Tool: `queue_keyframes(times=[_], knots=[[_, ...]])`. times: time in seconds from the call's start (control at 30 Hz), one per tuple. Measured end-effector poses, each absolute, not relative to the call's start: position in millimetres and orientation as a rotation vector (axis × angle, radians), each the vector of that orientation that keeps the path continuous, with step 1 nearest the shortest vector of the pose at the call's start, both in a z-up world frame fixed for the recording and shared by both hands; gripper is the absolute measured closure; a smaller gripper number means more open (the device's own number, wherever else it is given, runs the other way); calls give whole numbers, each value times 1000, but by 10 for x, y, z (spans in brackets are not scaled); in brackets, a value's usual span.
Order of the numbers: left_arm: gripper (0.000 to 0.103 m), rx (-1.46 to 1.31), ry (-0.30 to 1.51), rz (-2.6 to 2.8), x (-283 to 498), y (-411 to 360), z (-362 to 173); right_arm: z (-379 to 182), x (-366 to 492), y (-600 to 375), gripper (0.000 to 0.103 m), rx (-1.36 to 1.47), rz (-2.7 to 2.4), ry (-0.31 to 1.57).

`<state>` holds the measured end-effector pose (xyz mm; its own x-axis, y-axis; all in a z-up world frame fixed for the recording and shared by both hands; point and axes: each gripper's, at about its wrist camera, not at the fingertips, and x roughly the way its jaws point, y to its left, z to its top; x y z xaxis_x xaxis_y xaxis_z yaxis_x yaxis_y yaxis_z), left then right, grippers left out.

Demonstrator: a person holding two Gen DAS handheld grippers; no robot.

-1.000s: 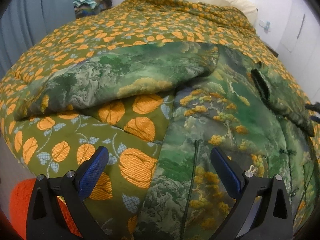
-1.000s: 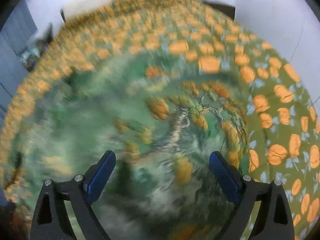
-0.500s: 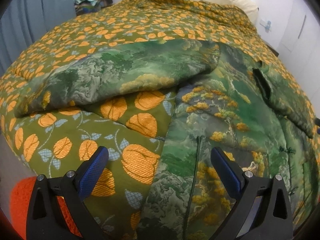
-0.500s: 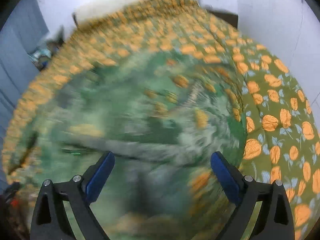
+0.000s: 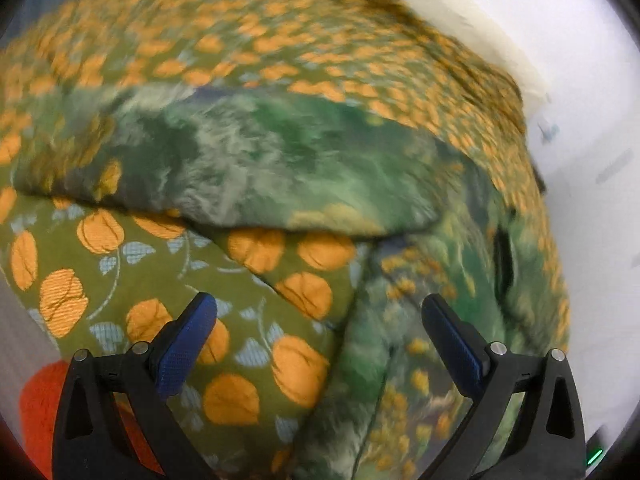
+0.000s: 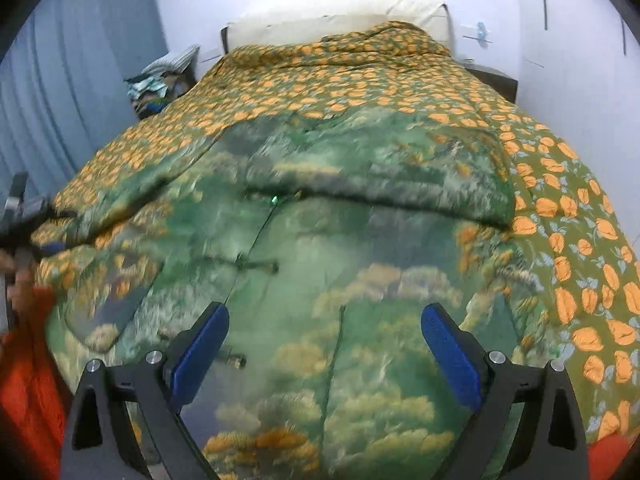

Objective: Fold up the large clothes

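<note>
A large green padded jacket [image 6: 340, 280] with a landscape print lies spread on the bed, front up, with knot buttons down its middle. One sleeve [image 5: 248, 168] is folded across toward the left. My left gripper [image 5: 318, 312] is open and empty, just above the bedspread beside the jacket's left edge. My right gripper [image 6: 324, 320] is open and empty, over the jacket's lower front. The left gripper [image 6: 24, 216] also shows at the far left of the right wrist view.
The bed has an olive bedspread [image 6: 560, 248] with orange flowers and a cream headboard [image 6: 340, 20]. A pile of clothes [image 6: 160, 80] sits by the grey curtain [image 6: 72, 92] at back left. White walls stand close on the right. Orange fabric [image 5: 40, 400] shows at lower left.
The left gripper has swung left and closer to the bed, with motion blur. The right gripper has pulled back and its view has steadied, showing the whole jacket. Both stay open.
</note>
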<state>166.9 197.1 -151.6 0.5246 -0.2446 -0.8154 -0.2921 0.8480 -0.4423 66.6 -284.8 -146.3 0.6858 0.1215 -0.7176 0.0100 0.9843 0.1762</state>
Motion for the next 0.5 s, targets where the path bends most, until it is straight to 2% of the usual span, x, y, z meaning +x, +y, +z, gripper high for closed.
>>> queue_keyframes(times=[0.2, 0.33, 0.37, 0.4, 0.43, 0.47, 0.5], knots=[[1, -861, 1006, 216, 1828, 2585, -1938, -1499, 670, -2780, 7, 183, 88, 813], [2, -992, 903, 319, 1904, 2978, -2069, -1491, 640, -2674, 7, 136, 112, 806], [5, -1003, 874, 335, 1917, 3044, -2068, -1496, 637, -2665, 7, 137, 118, 807], [11, -1013, 840, 345, 1927, 3098, -2062, -1507, 635, -2658, 7, 140, 121, 810], [33, -1017, 803, 342, 1939, 3144, -2050, -1523, 632, -2650, 7, 145, 124, 814], [62, -1007, 784, 337, 1962, 3183, -2039, -1537, 631, -2643, 7, 146, 127, 818], [78, -983, 780, 333, 1989, 3212, -2018, -1547, 630, -2635, 7, 145, 129, 821]])
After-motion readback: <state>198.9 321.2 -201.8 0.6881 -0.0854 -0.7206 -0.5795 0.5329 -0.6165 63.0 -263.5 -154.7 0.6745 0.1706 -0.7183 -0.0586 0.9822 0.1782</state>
